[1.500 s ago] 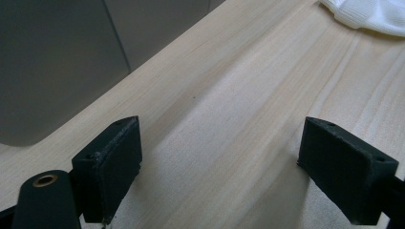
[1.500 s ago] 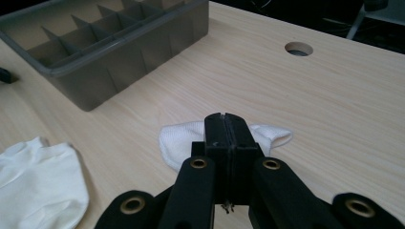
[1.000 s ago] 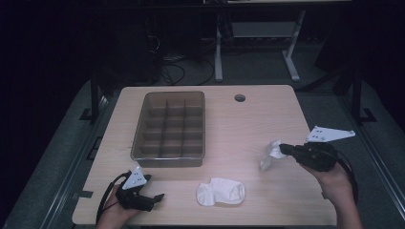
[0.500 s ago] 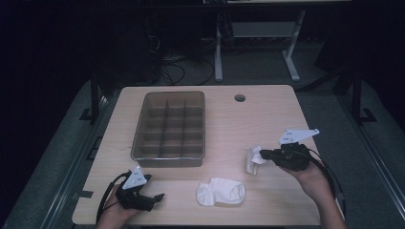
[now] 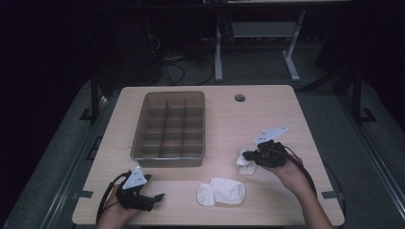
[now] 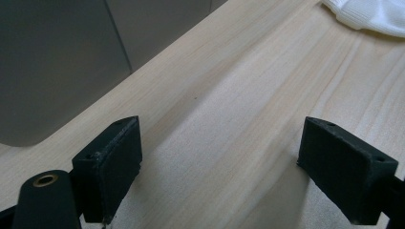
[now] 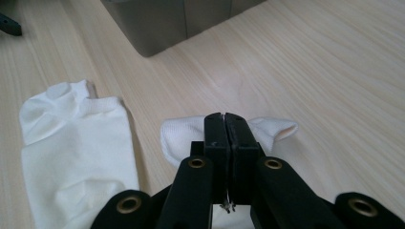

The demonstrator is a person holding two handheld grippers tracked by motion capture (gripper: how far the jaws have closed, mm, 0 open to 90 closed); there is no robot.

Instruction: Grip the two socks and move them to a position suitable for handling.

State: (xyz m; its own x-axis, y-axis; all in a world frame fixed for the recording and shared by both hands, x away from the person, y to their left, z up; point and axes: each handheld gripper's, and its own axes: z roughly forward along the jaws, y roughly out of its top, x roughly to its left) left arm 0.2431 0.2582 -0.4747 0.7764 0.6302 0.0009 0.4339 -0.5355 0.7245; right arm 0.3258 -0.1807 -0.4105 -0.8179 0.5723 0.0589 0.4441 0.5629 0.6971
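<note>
Two grippers, one per hand, entered here. Our right gripper (image 5: 248, 155) (image 7: 224, 119): jaws pressed together, pinching a small crumpled white cotton sock (image 5: 244, 161) (image 7: 181, 133); in the right gripper view the fabric bulges out on both sides of the closed jaws. We hold it low over the right half of the pale wooden desk (image 5: 267, 119) (image 7: 334, 71) (image 6: 229, 95), and we cannot tell whether the sock touches the wood. Our left gripper (image 5: 152, 198) (image 6: 229, 167): jaws spread wide with only bare wood between them, lying at the near left corner of the desk, well apart from the right one.

One flat white cotton sock (image 5: 221, 192) (image 7: 71, 152) (image 6: 367, 16): lying on the desk near the front edge, between the two grippers, just beside the pinched sock and apart from it.

One translucent grey plastic tray with a grid of compartments (image 5: 172, 126) (image 7: 157, 24) (image 6: 47, 67): standing on the left half of the desk, beyond the flat sock.

One round cable hole (image 5: 239, 98): near the far edge of the desk.
</note>
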